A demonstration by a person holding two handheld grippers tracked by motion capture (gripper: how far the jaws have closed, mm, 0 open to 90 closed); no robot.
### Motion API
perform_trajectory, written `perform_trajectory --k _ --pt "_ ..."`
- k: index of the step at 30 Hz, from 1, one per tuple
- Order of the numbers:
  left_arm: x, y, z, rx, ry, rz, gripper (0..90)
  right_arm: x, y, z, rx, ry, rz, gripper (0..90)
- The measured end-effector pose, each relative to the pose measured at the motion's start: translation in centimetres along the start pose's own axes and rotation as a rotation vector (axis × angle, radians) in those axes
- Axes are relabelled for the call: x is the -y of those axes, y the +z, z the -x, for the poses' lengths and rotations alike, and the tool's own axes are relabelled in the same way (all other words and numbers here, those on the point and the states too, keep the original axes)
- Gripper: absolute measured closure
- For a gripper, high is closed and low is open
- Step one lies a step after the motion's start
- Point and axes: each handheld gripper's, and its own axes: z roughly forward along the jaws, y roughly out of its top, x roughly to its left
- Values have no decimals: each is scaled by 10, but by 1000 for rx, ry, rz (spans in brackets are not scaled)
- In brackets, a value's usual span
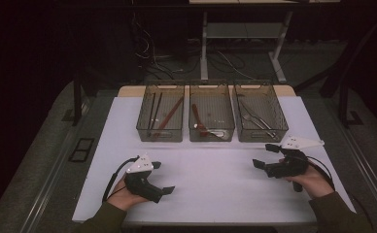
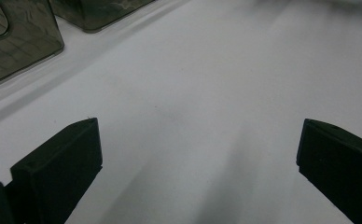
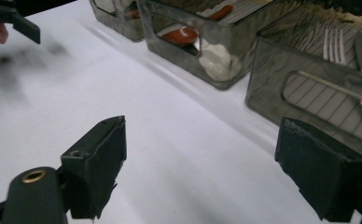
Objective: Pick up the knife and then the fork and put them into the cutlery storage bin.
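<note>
Resting low on the white tabletop, my left tongs lie nearest me at that side, jaws spread wide with nothing between them, probably so they are ready to take a utensil. Ahead of them, at the table's far edge, stand three smoky see-through plastic bins in a row, their walls thin and glossy with handle slots cut in the ends. The left bin holds long thin sticks, dark ones and a reddish one, laid lengthwise. The middle bin holds a red-handled spoon with a pale bowl. The right bin holds shiny metal cutlery, a fork among it, all smooth and slender. Sorting by kind seems to be why each bin keeps its own sort. My right tongs hover just in front of the right bin, jaws likewise spread and gripping nothing, angled toward the table's middle.
</note>
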Motion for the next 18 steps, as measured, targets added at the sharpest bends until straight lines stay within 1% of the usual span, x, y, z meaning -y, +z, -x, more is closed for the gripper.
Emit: perform_trajectory --k 2,6,8,15,18 --pt "0 0 0 0 0 -1 0 4 0 -3 -5 2 1 160" --pt "0 0 0 -1 2 -3 0 11 0 -9 -6 -10 6 160" --pt "0 0 1 -2 3 -2 0 14 0 -12 -11 -2 14 161" --pt "0 0 1 -2 1 2 0 24 -2 -23 -28 2 10 160" --pt "0 0 1 -2 2 1 0 28 -3 -26 -32 6 19 160"
